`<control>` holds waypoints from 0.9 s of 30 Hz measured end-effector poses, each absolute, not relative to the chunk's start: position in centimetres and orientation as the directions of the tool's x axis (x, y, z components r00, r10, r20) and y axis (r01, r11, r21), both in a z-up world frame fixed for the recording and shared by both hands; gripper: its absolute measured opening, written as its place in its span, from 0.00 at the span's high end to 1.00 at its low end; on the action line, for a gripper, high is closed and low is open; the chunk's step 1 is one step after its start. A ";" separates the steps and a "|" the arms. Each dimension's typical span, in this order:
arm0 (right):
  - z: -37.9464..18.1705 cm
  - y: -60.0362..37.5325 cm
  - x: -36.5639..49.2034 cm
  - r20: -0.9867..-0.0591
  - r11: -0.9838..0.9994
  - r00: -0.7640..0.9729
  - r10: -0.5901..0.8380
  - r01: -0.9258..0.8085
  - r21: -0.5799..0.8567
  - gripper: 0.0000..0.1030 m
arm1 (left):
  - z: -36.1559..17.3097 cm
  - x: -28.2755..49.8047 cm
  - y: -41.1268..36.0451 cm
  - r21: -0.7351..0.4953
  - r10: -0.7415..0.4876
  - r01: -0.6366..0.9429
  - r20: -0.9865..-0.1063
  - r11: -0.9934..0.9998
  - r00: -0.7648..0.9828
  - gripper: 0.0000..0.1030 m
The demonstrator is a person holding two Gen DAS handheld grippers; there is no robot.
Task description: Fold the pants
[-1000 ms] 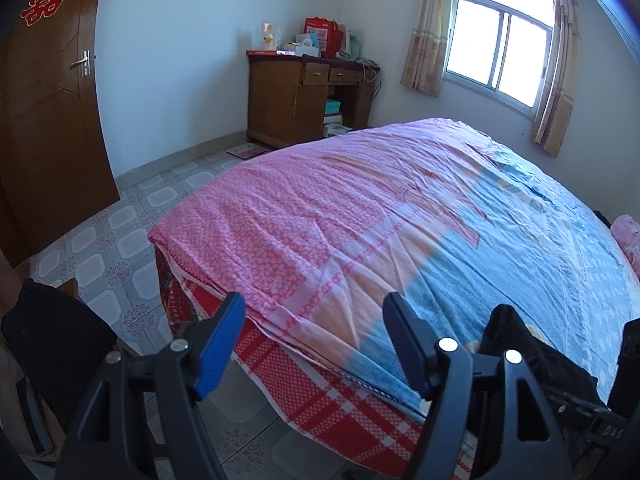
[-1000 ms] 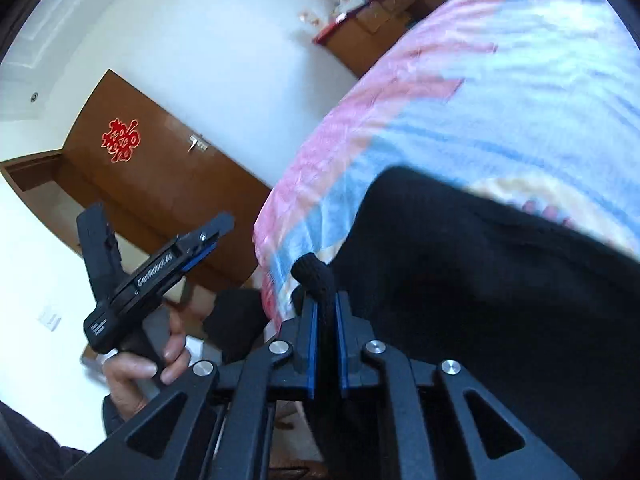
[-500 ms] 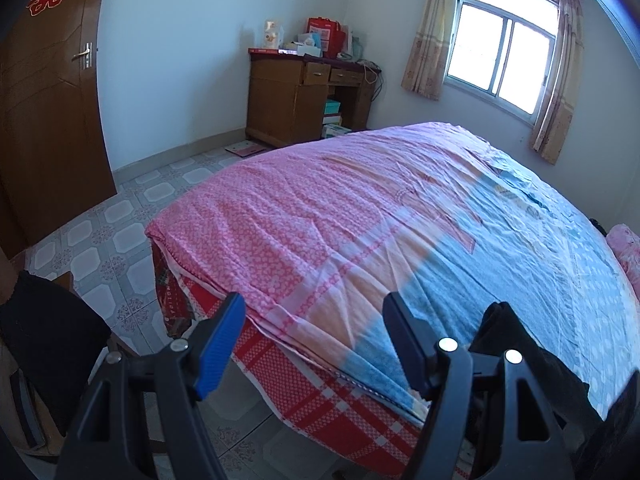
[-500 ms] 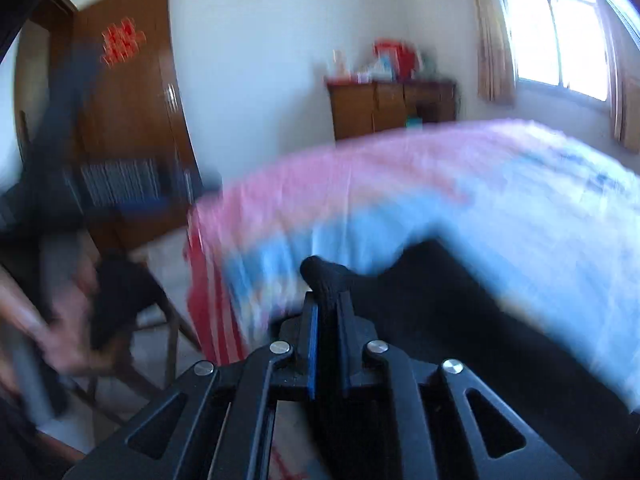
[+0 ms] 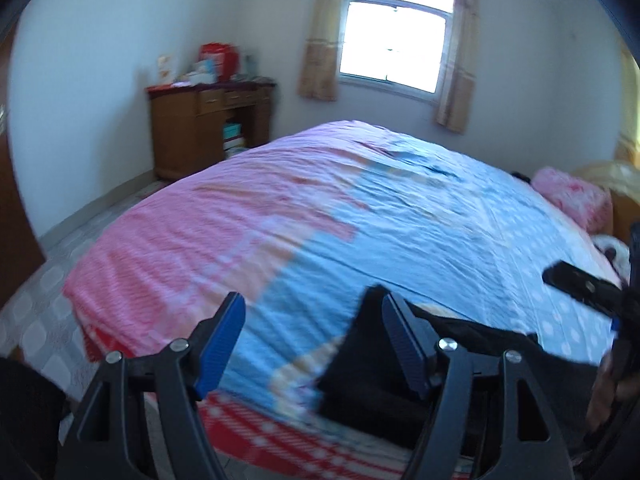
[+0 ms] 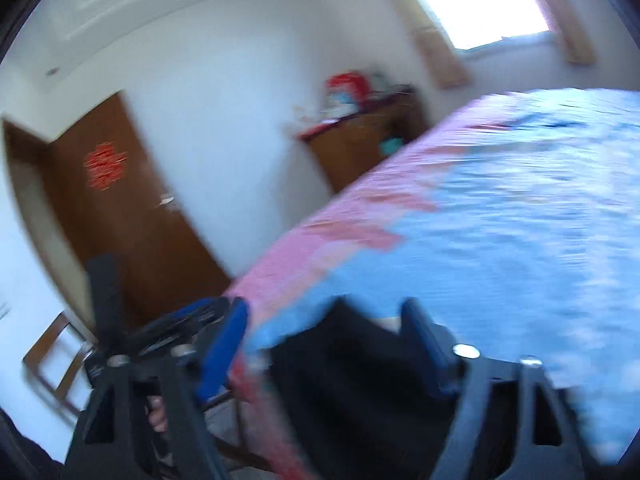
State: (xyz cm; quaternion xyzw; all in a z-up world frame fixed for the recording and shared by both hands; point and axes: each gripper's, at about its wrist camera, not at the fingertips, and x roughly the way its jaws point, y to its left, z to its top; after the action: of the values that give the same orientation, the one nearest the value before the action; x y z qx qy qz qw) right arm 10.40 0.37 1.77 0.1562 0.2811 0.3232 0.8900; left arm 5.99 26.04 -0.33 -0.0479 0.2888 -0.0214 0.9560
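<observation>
The left gripper [image 5: 312,340] stands wide open with nothing between its blue pads [image 5: 218,344], hanging over the near edge of the bed [image 5: 360,216]; the black pants [image 5: 360,376] lie just beside and behind its right finger, and whether that finger touches the cloth cannot be told through the blur. The right gripper [image 6: 324,348] is also spread wide and holds nothing, with the pants [image 6: 340,380] bunched between and below its fingers on the near corner of the bed [image 6: 500,240]; contact with the cloth is unclear there too. The pants sit on the blue part of the pink-and-blue bedspread, close to its red checked border. In the left wrist view the right gripper shows at the right edge as a dark bar; in the right wrist view the left gripper shows at lower left, with a bit of the hand holding it. Further out stand a brown wooden cabinet [image 5: 200,128] with red and white items on top, a curtained window [image 5: 394,56], a pink pillow [image 5: 572,196], and a brown door [image 6: 120,216] bearing a red paper emblem [image 6: 105,165] too blurred to read.
</observation>
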 end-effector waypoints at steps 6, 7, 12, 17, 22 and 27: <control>-0.2 -3.4 9.4 -0.589 0.827 0.583 0.560 -0.443 0.347 0.69 | -3.4 8.1 22.3 -0.092 -0.112 0.069 -0.639 0.993 0.761 0.29; -0.9 -3.4 9.2 -0.608 0.818 0.553 0.570 -0.451 0.357 0.69 | -4.3 8.5 22.2 -0.088 -0.094 0.047 -0.673 0.995 0.734 0.29; -6.8 -5.9 11.9 -0.734 0.900 0.521 0.435 -0.225 0.374 0.98 | -7.0 8.3 22.2 -0.059 -0.067 0.036 -0.704 0.998 0.707 0.27; -7.6 -7.5 15.2 -0.702 0.884 0.554 0.448 -0.155 0.441 1.00 | -5.7 7.9 22.0 0.002 -0.025 0.038 -0.714 0.999 0.700 0.26; -2.7 -7.6 10.6 -0.567 0.872 0.674 0.474 -0.272 0.406 0.97 | -1.5 8.7 21.8 -0.010 -0.072 0.085 -0.642 0.996 0.763 0.22; -2.3 -3.0 8.6 -0.586 0.825 0.583 0.564 -0.427 0.369 0.97 | -2.5 13.6 17.8 0.106 -0.052 0.161 -0.659 0.981 0.750 0.22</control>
State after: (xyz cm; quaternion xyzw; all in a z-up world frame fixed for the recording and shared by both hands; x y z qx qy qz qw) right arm 8.57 -2.97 -2.27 0.0945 0.3610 0.2800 0.8845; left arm 13.60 17.81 -2.54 0.0779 0.3486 -0.0571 0.9323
